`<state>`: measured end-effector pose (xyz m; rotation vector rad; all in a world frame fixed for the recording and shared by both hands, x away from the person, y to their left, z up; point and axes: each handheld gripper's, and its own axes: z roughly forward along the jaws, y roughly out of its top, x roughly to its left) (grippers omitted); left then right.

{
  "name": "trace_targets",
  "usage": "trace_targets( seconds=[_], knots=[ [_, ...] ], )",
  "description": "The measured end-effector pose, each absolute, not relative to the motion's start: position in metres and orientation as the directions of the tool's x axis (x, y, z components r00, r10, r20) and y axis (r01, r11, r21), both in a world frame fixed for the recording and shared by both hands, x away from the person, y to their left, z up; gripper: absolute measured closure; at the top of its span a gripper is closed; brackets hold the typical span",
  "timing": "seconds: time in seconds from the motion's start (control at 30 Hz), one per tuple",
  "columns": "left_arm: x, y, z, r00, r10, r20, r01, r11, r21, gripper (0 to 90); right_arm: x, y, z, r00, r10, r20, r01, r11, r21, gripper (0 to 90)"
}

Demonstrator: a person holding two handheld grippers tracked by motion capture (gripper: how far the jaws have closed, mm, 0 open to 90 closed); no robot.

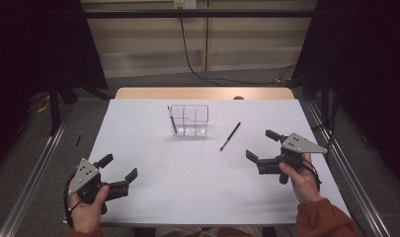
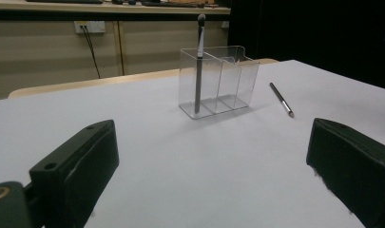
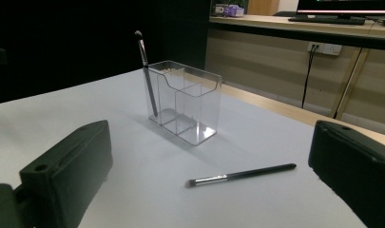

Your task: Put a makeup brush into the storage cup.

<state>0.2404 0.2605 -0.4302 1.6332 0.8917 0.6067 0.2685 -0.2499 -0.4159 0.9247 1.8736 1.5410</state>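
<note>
Brush sorting, partway: one brush (image 1: 172, 120) is already standing in the left compartment of the clear holder (image 1: 189, 120); a second brush (image 1: 230, 136) is lying on the worktop (image 1: 187, 182), just right of it. I am holding my right hand-held gripper (image 1: 260, 146) wide open, near this brush; my left hand-held gripper (image 1: 119, 167) is gaping too, well apart.

White-topped counter (image 1: 153, 197) stood on grey floor (image 1: 153, 81); beige wall (image 1: 138, 44) with socket (image 1: 184, 4) and black cable (image 1: 187, 54) lay beyond.
</note>
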Motion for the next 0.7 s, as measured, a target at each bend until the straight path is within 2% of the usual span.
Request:
trace_targets(
  seconds=[0.7],
  knots=[
    [0.243, 0.262, -0.433, 0.593, 0.803, -0.067, 0.238, -0.095, 0.967, 3.3, 0.321, -0.24, -0.407, -0.618, 0.785, 0.05, 0.259, 0.144, 0.955, 3.3]
  ],
)
